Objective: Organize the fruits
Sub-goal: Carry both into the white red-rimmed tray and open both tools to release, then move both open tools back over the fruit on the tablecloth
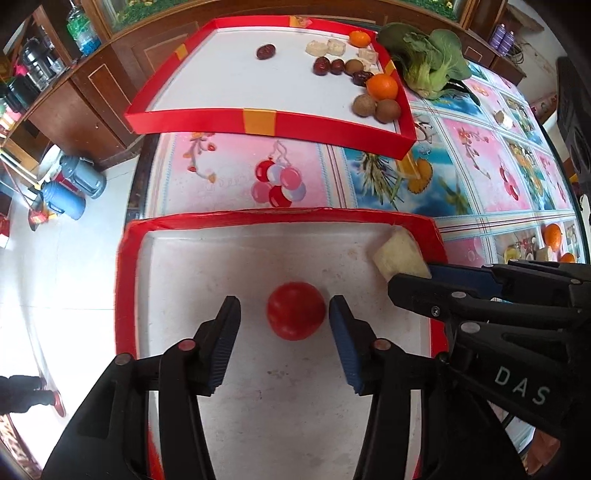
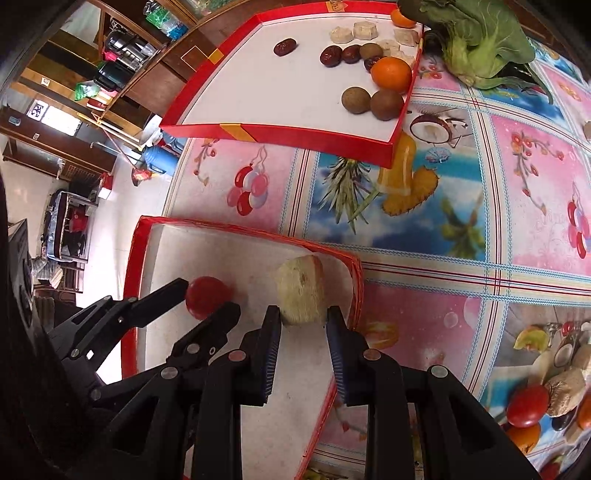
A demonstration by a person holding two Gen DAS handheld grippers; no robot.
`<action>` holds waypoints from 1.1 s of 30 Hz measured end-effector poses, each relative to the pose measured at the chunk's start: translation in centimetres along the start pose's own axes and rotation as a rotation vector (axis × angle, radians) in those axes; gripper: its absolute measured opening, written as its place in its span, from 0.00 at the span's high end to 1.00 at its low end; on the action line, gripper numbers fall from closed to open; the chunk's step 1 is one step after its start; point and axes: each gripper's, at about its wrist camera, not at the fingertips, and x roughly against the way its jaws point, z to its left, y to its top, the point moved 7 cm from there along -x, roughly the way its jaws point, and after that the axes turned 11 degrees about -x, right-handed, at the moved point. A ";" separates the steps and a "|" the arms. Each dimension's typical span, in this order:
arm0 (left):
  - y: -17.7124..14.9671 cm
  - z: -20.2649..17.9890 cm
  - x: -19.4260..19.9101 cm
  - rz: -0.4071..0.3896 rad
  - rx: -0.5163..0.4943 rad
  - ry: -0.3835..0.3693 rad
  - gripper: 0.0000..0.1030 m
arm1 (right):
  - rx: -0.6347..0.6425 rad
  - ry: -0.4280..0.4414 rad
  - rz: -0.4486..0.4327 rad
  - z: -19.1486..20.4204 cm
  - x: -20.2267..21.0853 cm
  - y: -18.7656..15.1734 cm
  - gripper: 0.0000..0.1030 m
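Observation:
A red tomato [image 1: 296, 310] lies in the near red tray [image 1: 127, 280]. My left gripper [image 1: 284, 315] is open, its fingertips either side of the tomato without gripping it. A pale cut fruit chunk [image 2: 301, 291] sits at the tray's right corner. My right gripper [image 2: 303, 321] is open with its fingertips just behind the chunk; it also shows in the left wrist view [image 1: 410, 280]. The far red tray [image 2: 258, 134] holds red dates [image 2: 285, 47], brown kiwis [image 2: 355, 99], an orange [image 2: 390, 74] and pale slices [image 2: 364, 31].
A leafy green vegetable [image 2: 476, 33] lies beside the far tray on the fruit-print tablecloth [image 2: 461, 206]. More fruit, a tomato [image 2: 526, 406] among it, is piled at the right. Floor, blue flasks [image 1: 74, 188] and wooden cabinets lie left of the table.

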 end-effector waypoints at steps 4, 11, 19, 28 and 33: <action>-0.2 -0.1 0.7 -0.006 -0.003 0.014 0.46 | -0.019 0.002 -0.005 -0.1 0.4 -0.1 0.72; -0.8 -0.6 1.2 -0.005 0.000 0.002 0.45 | -0.043 0.034 -0.065 -0.4 3.5 -1.1 0.57; -2.6 -1.4 2.7 0.003 0.024 -0.011 0.33 | 0.006 -0.017 -0.181 -2.2 7.8 -4.4 0.45; -4.2 -3.6 4.8 -0.016 -0.042 0.009 0.33 | -0.028 -0.064 -0.264 -6.2 10.8 -8.5 0.35; -4.7 -5.4 6.2 -0.034 -0.076 -0.014 0.30 | -0.061 -0.086 -0.313 -8.2 12.5 -10.4 0.35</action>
